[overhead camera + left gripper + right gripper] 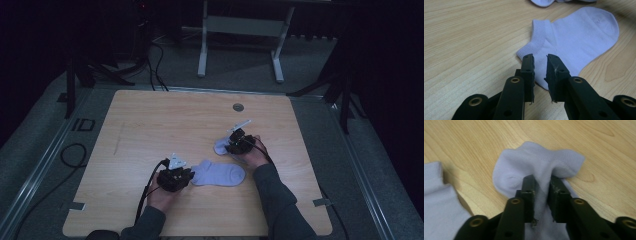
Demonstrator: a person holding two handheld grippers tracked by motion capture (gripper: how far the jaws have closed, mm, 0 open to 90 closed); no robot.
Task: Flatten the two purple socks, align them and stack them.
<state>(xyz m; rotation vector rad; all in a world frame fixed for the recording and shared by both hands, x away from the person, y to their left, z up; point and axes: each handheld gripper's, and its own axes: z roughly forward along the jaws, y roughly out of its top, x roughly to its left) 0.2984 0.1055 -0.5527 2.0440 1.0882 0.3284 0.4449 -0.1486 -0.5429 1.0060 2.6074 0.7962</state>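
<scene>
**Two socks, two grippers, one pinch**

While the left gripper (540, 62) is hovering with jaws slightly parted over the cuff of a flat pale lilac ankle sock (576, 37), the right gripper (541, 183) is pinching a bunched fold of the second pale lilac sock (534, 162). Both socks are lying near each other on the light wooden table (150, 120), toward the person's side.

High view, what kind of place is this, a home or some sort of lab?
Probably a lab or recording studio, not a home: a bare wooden table stands on grey carpet, dark stand legs flank it, cables trail across the floor, and a white desk frame stands behind.
</scene>
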